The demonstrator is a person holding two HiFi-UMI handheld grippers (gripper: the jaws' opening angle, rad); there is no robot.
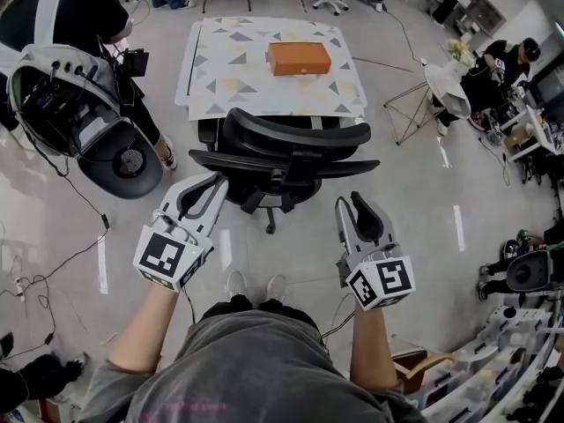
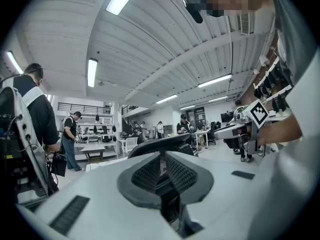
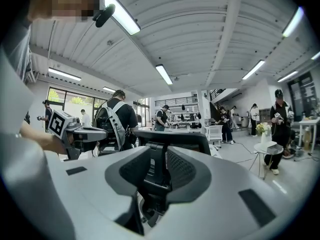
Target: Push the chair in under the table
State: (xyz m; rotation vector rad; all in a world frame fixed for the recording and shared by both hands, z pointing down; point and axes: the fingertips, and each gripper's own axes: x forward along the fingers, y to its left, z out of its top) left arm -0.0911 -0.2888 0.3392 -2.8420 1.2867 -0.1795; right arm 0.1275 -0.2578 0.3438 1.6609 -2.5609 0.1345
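Chair [image 1: 282, 148]: black office chair, back turned to the person, standing right at the near edge of the table [image 1: 220, 82]. The backrest is clear of the tabletop; how far the seat reaches under it I cannot tell. Push-in looks not yet done.

Table: patterned cloth, orange box [image 1: 299, 57] lying on it towards the far side.

Left gripper [image 1: 210, 188]: tips just beside the backrest's left end, jaws all but together with only a slit between the pads, and nothing in them.

Right gripper [image 1: 352, 208]: near the backrest's right end but apart from it, jaws part-way open. The chair's spine shows beyond the gap, not gripped.

Handling, my estimate:
- It should roll freely on its star base over this smooth floor, so it is light to shove.
- It will likely swivel if pushed off-centre.
- The back frame looks stiff, though it may tilt a little before the base moves.
- Best contact is the top rail, one gripper either side of the spine, pressing evenly. Clamping seems unnecessary.

Surroundings: a person with a backpack rig [image 1: 70, 104] stands left of the table, cables trail on the floor
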